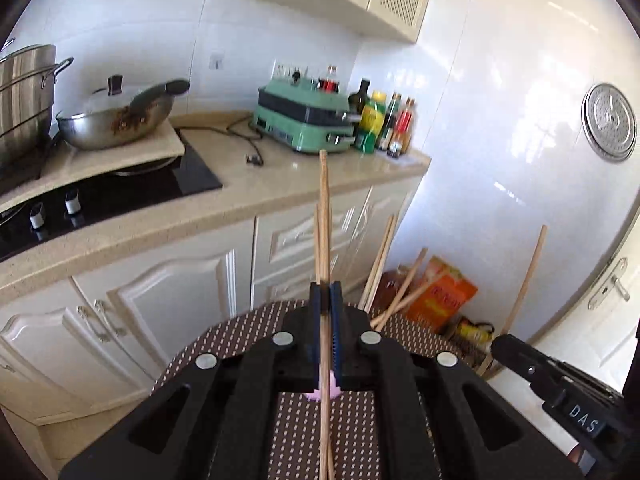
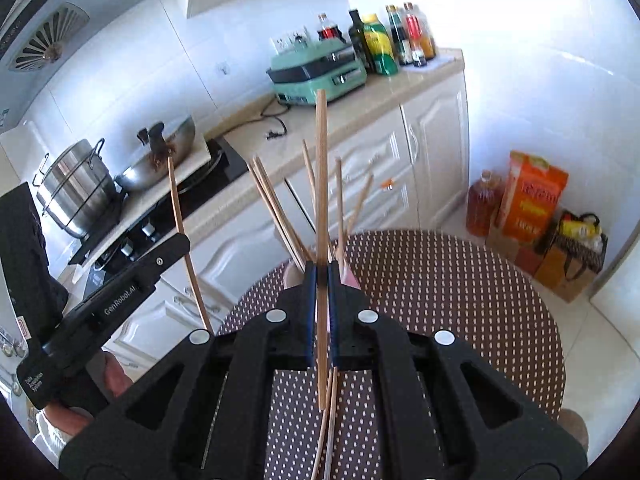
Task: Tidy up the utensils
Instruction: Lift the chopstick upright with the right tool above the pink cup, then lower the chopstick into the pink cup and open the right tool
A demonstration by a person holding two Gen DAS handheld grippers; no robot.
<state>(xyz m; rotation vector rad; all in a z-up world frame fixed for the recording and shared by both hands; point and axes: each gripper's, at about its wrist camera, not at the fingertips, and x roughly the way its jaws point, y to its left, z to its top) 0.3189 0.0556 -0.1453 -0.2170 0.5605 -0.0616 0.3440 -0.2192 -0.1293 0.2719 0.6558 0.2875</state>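
Nearest the lens in the left wrist view, the black left gripper (image 1: 325, 294) with blue pads fills the bottom of the frame, its jaws pinched tight on a long pale wooden chopstick (image 1: 324, 208) that runs up the centre of the picture, its tip ending over the counter edge. In the right wrist view the black right gripper (image 2: 321, 276) sits the same way at the bottom centre, clamped narrow on its own pale wooden chopstick (image 2: 321, 184), which stands nearly vertical in the frame.

Behind both grippers lies a round table with a brown, white-dotted cloth (image 2: 460, 300), lower centre. Across the upper half runs a beige stone countertop (image 1: 248, 196) on cream cabinet doors. At upper left of the left view stand a tall steel stockpot (image 1: 24, 96) and a steel wok with a glass lid (image 1: 116, 120); a mint-green electric grill (image 1: 304, 120) sits at upper centre, with a cluster of sauce bottles (image 1: 384, 124) just beside it on the right.

A loose bunch of further wooden chopsticks (image 2: 280, 208) fans upward just behind the right gripper's tips (their lower ends are hidden, so what holds them cannot be told).
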